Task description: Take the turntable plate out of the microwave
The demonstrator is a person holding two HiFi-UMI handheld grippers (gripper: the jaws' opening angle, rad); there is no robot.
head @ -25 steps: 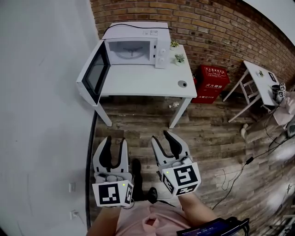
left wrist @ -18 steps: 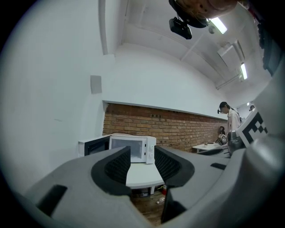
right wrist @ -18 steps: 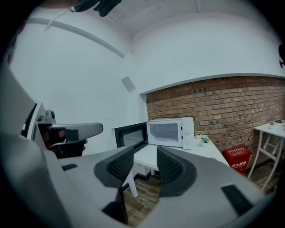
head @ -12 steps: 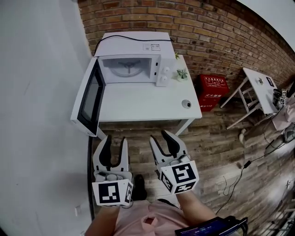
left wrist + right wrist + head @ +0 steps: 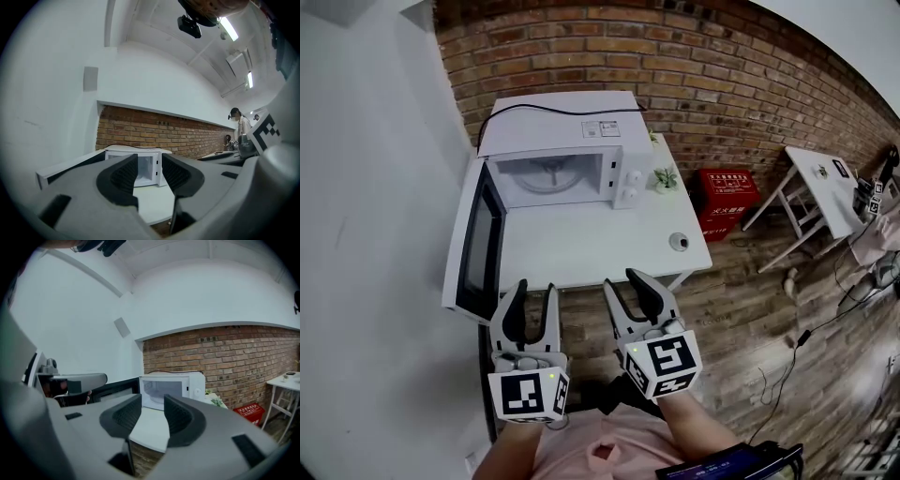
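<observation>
The microwave (image 5: 558, 131) stands at the back of a white tabletop (image 5: 600, 234) against a brick wall (image 5: 703, 56). Its door (image 5: 476, 246) is swung wide open to the left, and a black cable (image 5: 553, 111) lies across its top. The turntable plate (image 5: 551, 172) sits inside the cavity, flat on the cavity floor, with neither claw touching it. Both claws are held side by side at the tabletop's near edge, well apart from the microwave and pointing toward it. The left claw (image 5: 534, 291) has its jaws apart with nothing between them; its own view looks through that gap at the open cavity. The right claw (image 5: 623, 283) is also parted and empty – its jaws have just been closing a little, but a clear gap remains between the pads. A small potted plant (image 5: 666, 176) stands just beside the microwave's right side, and a small round object (image 5: 679, 242) lies near the tabletop's right front corner. On the wooden floor (image 5: 741, 309) a red box (image 5: 727, 192) sits against the wall, between this tabletop and a second white table (image 5: 820, 178).
</observation>
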